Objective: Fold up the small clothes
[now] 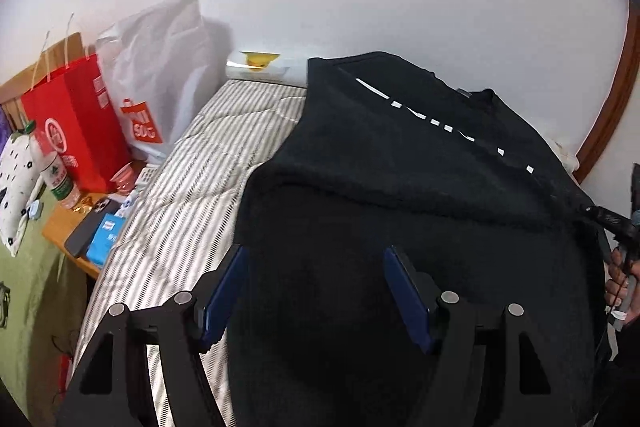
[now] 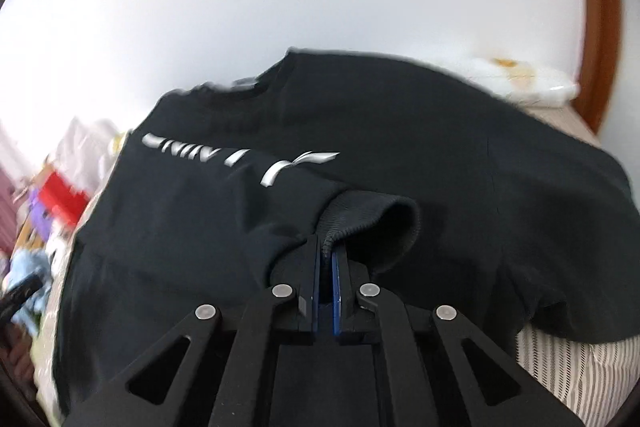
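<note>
The black sweatshirt (image 2: 400,131) is lying spread across the striped bed (image 1: 192,163), reaching its far edge by the wall. It is looking soft, thick and limp, likely sagging when lifted. The right claw (image 2: 328,247) is pinching the ribbed cuff (image 2: 360,215), a firm hold. The left claw (image 1: 316,287) is hovering wide apart, empty, above the hem.
</note>
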